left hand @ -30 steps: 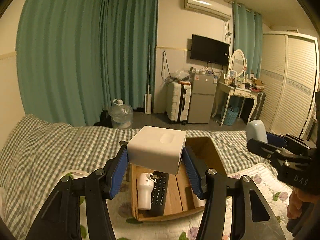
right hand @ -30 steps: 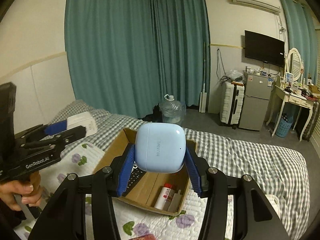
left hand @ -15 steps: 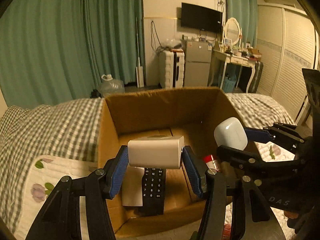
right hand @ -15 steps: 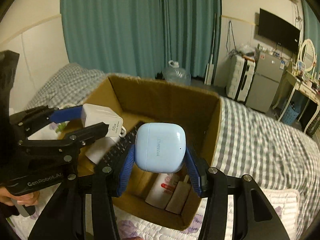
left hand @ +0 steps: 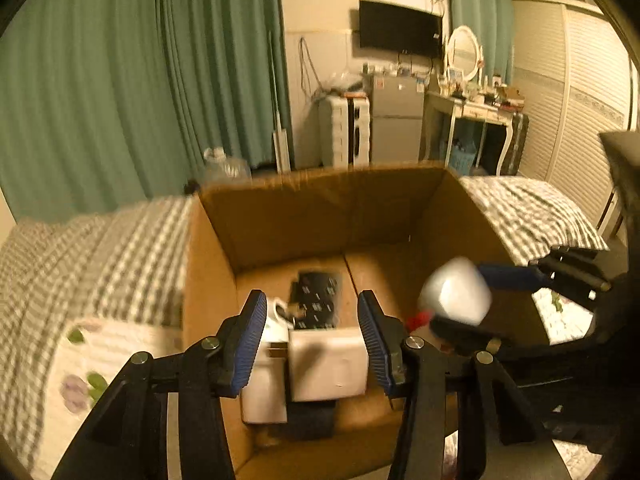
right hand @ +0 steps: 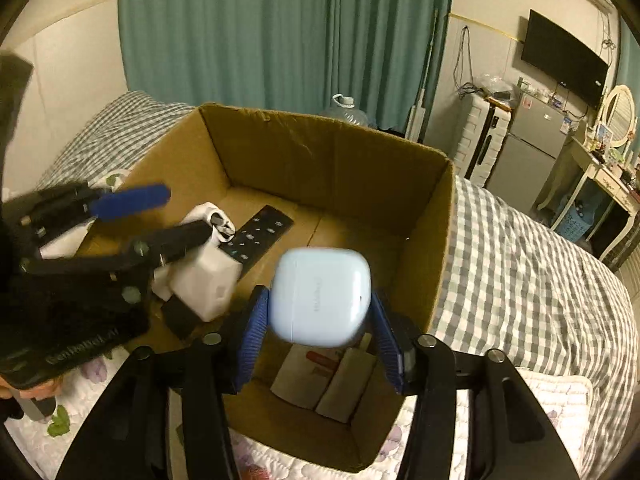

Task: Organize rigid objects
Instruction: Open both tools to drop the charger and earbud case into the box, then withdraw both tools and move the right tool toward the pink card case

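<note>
White charger (left hand: 327, 363) lies loose between spread left jaws; right jaws pinch earbud case (right hand: 321, 297).

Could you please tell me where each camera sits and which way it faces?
Left wrist: on the left gripper, facing forward and down into the cardboard box; its own two fingers show, and the right gripper at right.
Right wrist: on the right gripper, facing down into the box; its own fingers flank the earbud case, with the left gripper at left.
Shared: the box, remote control, white charger, curtains.
</note>
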Demonstrator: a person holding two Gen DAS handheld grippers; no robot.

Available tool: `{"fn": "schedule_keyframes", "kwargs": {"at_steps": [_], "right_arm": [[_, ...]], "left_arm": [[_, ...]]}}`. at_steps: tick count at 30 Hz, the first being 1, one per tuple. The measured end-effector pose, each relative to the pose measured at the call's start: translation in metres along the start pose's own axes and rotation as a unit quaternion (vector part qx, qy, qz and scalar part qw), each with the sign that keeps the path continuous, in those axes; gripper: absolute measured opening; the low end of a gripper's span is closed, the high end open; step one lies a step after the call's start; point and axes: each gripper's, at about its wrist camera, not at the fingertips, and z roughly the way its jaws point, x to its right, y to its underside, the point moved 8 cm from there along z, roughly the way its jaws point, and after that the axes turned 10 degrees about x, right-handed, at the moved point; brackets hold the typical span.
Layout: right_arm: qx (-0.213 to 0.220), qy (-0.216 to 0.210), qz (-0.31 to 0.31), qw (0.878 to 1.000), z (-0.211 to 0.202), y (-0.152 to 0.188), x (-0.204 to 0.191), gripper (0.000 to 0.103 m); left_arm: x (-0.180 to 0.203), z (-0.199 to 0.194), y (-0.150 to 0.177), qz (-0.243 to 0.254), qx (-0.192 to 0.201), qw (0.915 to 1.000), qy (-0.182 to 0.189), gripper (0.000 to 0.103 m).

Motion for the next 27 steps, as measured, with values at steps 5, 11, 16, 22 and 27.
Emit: {"fn": "schedule_keyframes", "kwargs": {"at_steps": [5,11,16,22,27], "right_arm": [[0.035,0.013,-0.005,0.999,-0.026,-0.013,-0.001,0.070],[0.076,0.028,0.004,0.997,-0.071,-0.034,0.006,0.075],[0.123,0.038,0.024,0.991,-0.124,-0.054,0.011,0.083],[0.170,0.042,0.037,0.984,-0.188,-0.072,0.007,0.091],[0.196,0.044,0.042,0.979,-0.235,-0.077,-0.002,0.093]], "left_arm": [[-0.008,-0.019,-0.022,-0.009,0.018,0.9998,-0.009,0.052],[-0.017,-0.061,-0.053,-0.033,0.058,0.9977,-0.012,0.060],[-0.021,-0.110,-0.077,-0.045,0.097,0.9940,-0.025,0.065],[-0.028,-0.163,-0.091,-0.079,0.122,0.9891,-0.023,0.065],[-0.035,-0.200,-0.099,-0.079,0.134,0.9873,-0.030,0.065]]}}
